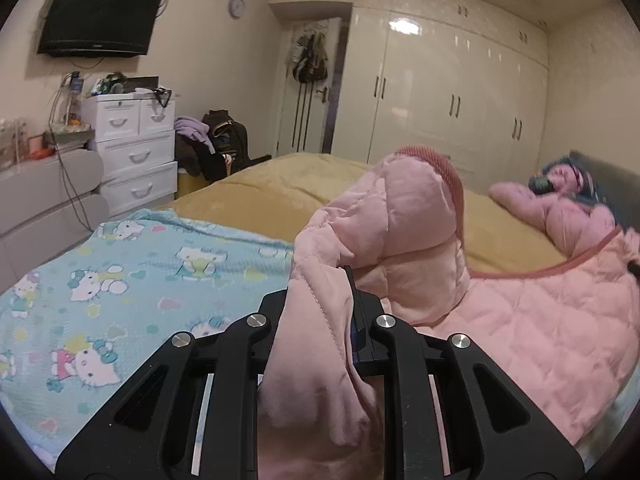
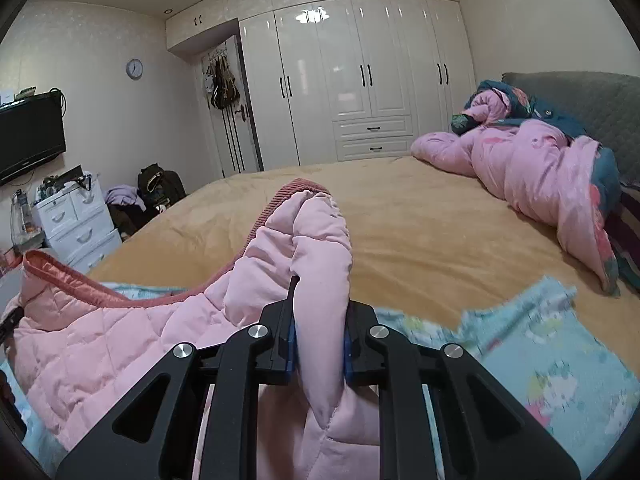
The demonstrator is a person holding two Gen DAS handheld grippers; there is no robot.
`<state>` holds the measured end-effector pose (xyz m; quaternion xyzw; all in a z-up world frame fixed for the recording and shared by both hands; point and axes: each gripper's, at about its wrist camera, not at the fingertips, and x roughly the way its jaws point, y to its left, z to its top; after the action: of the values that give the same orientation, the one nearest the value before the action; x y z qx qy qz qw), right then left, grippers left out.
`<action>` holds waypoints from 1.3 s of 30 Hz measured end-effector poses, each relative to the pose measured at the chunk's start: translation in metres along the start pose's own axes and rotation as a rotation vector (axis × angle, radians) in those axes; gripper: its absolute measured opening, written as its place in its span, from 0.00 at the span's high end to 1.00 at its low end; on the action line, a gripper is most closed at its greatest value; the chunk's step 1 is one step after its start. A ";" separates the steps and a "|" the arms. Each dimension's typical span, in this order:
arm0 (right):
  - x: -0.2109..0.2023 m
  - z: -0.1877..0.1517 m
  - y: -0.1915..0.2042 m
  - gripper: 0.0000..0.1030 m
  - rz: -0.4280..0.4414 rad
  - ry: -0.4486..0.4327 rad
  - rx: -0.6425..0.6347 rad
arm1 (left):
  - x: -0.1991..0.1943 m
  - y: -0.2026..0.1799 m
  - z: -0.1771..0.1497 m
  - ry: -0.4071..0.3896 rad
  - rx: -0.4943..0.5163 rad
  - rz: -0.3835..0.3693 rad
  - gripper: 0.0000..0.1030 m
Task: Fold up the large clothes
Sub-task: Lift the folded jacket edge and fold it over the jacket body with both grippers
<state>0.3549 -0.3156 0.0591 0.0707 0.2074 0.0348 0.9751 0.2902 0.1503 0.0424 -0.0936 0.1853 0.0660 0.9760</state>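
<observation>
A pink quilted jacket [image 1: 532, 320] with a darker pink ribbed trim lies on the bed over a light blue cartoon-print blanket [image 1: 100, 280]. My left gripper [image 1: 320, 300] is shut on a bunched fold of the jacket, which rises above its fingers. In the right wrist view the same pink jacket [image 2: 100, 344] spreads to the left, and my right gripper [image 2: 320, 320] is shut on another padded fold of it, lifted off the blanket [image 2: 560, 380]. Both folds hide the fingertips.
The bed carries a mustard yellow cover [image 2: 420, 220]. Another pink padded garment [image 2: 532, 168] is heaped by the grey headboard [image 2: 580, 100]. White drawers [image 1: 132, 148], a wall television [image 1: 100, 12] and a clothes pile [image 1: 208, 144] stand left; white wardrobes [image 2: 360, 72] fill the far wall.
</observation>
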 end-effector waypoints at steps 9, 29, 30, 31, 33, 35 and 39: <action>0.057 0.011 -0.010 0.85 -0.039 0.066 0.068 | 0.028 -0.005 0.006 -0.011 -0.019 0.021 0.89; 0.143 -0.063 -0.039 0.83 -0.141 0.254 0.192 | 0.108 0.008 -0.029 0.162 0.038 0.059 0.87; 0.146 -0.066 -0.041 0.81 -0.142 0.267 0.197 | 0.110 0.008 -0.031 0.168 0.037 0.060 0.87; 0.151 -0.070 -0.042 0.81 -0.144 0.291 0.205 | 0.112 0.008 -0.033 0.178 0.038 0.063 0.87; 0.156 -0.076 -0.045 0.76 -0.150 0.318 0.221 | 0.118 0.008 -0.036 0.204 0.047 0.069 0.86; 0.161 -0.083 -0.047 0.73 -0.163 0.342 0.231 | 0.127 0.009 -0.044 0.242 0.054 0.070 0.85; 0.166 -0.094 -0.044 0.64 -0.192 0.367 0.224 | 0.137 0.011 -0.055 0.282 0.055 0.071 0.83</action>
<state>0.4692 -0.3318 -0.0987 0.1511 0.3897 -0.0693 0.9058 0.3957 0.1630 -0.0607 -0.0684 0.3256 0.0814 0.9395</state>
